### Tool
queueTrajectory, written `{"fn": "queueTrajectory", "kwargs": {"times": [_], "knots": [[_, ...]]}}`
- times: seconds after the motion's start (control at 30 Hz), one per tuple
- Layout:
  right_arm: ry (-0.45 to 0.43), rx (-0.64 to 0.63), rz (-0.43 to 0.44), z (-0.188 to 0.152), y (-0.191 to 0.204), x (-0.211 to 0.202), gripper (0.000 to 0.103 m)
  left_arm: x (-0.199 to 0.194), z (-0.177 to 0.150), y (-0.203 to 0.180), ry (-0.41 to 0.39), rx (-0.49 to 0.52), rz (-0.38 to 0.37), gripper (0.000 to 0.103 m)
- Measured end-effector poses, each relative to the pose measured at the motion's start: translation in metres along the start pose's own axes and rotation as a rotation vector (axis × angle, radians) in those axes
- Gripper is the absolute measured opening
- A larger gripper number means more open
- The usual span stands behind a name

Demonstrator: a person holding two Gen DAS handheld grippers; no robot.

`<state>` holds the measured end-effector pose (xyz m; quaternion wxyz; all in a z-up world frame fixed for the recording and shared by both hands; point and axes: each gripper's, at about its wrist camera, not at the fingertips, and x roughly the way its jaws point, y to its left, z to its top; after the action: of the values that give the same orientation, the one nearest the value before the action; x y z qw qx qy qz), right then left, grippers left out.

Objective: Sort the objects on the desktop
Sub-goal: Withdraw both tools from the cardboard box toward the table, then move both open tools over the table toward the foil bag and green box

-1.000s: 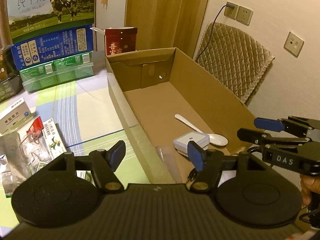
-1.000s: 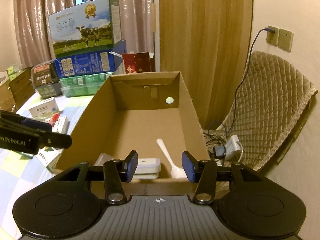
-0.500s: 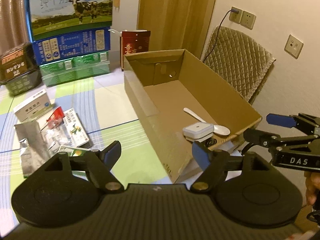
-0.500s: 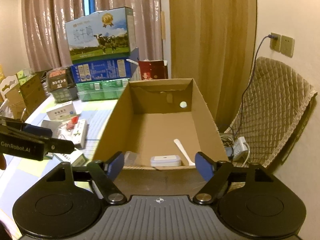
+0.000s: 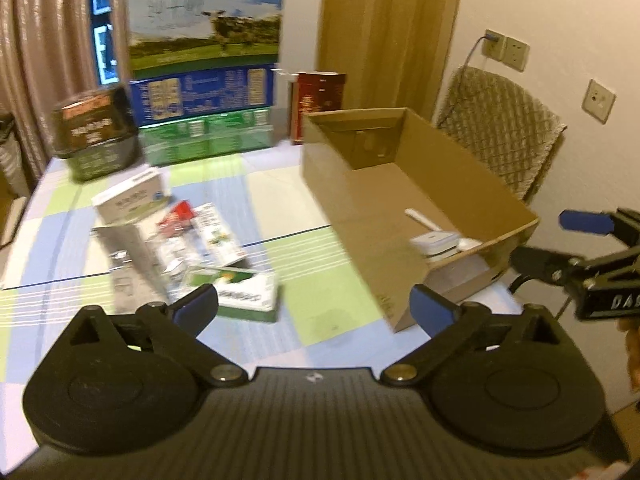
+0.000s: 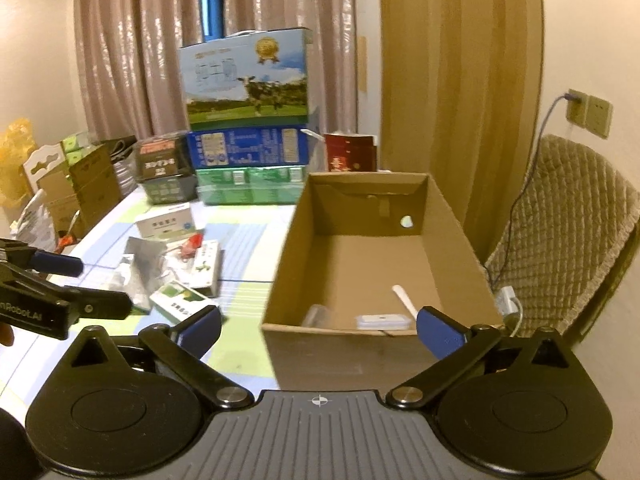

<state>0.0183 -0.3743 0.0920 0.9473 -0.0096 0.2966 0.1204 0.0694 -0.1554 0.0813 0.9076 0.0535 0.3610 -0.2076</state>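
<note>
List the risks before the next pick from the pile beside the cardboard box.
1. The packets in the pile overlap, so the open left tongs might drag neighbours along.
2. The cardboard box stands close beside the pile; a swing could knock its wall.
3. The right tongs hang nearby and could collide.

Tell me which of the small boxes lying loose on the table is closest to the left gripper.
The green-and-white box, lying flat just beyond the left gripper. The white box sits farther back, near the stacked cartons, with crumpled packets between them.

- Box [image 6: 372,264]: matt brown cardboard.
- Spoon [image 6: 405,300]: smooth white plastic.
- Chair cover [image 6: 568,240]: quilted cloth.
- Curtain [image 6: 132,60]: shiny fabric.
- Pouch [image 6: 140,256]: glossy foil.
</note>
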Motion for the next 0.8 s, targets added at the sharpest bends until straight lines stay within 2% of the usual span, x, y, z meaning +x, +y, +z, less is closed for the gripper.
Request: {"fn": "queueTrajectory", "kwargs": {"times": [0.37, 0.57, 0.8], "knots": [[0.009, -0.069, 0.095, -0.002, 0.049, 0.010, 0.101, -0.039, -0.046, 0.085, 0.014, -0.117, 0.158, 0.102], [0.017, -0.126, 0.151, -0.004, 0.074, 0.017, 0.101, -0.049, -0.063, 0.112, 0.028, -0.153, 0.201, 0.102], [0.024, -0.198, 0.185, -0.007, 0.095, 0.026, 0.101, -0.050, -0.072, 0.125, 0.043, -0.167, 0.215, 0.102]]}}
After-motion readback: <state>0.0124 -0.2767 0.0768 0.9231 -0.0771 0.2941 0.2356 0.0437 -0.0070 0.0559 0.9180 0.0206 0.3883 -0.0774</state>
